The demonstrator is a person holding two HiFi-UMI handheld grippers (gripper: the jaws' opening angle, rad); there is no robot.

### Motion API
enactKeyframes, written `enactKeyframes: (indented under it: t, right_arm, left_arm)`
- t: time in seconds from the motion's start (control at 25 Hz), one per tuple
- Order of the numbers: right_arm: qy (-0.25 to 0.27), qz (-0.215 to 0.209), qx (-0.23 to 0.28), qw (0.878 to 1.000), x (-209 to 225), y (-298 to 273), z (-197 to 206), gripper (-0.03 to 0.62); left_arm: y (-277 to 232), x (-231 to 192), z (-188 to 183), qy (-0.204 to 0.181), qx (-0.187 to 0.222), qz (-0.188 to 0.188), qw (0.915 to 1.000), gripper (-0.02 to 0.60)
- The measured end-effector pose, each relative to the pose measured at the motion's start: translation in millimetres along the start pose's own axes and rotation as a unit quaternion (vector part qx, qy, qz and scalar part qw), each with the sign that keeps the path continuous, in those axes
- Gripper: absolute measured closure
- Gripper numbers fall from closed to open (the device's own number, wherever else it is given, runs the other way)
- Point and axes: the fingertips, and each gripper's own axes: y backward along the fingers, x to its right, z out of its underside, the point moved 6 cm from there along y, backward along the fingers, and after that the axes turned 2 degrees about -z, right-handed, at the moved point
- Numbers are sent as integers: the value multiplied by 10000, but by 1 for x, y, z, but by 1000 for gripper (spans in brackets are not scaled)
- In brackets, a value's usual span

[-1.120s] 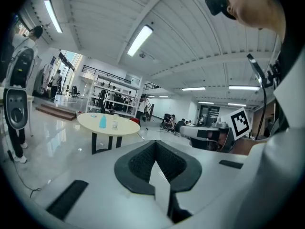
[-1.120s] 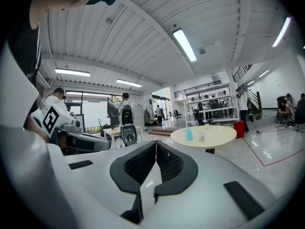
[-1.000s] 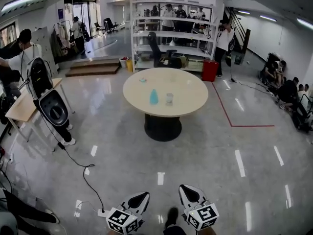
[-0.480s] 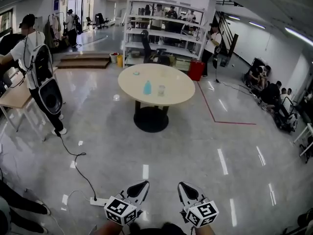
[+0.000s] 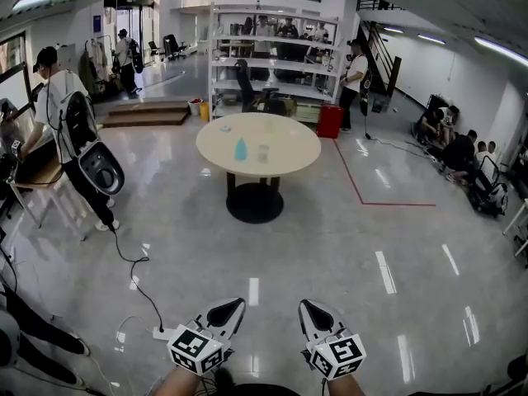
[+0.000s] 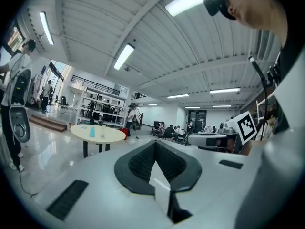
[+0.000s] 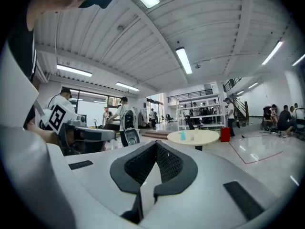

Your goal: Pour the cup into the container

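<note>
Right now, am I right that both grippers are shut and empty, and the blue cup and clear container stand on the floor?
Not the floor: the head view shows the blue cup and clear container on the round table. The left gripper and right gripper are shut and empty.

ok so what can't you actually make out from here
All views: blue vessel and clear vessel on the round table too small to tell cup from container, or contents.
Head view: pale item near the table's far edge too small to identify.
Head view: contents of the shelving unit too distant.
</note>
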Motion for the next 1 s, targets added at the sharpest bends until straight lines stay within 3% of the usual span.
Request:
enactKeyframes:
  t: [0.32, 0.48, 0.64, 1.0]
  right_arm:
    - [-216, -101, 28, 9997, 29, 39, 13, 588]
    - [-243, -80, -34, 9997, 25, 43, 9, 589]
    - [-262, 17, 52, 9996, 12, 41, -2, 589]
    - [-132, -5, 3, 9999, -11, 25, -13, 589]
  left_arm:
    - [5, 42, 16, 63, -192, -389, 9990, 580]
    - [12, 50, 11, 16, -194, -373, 9991, 580]
    - [21, 44, -4, -206, -78, -251, 9994, 580]
    - [42, 17, -13, -12, 111, -425, 9990, 580]
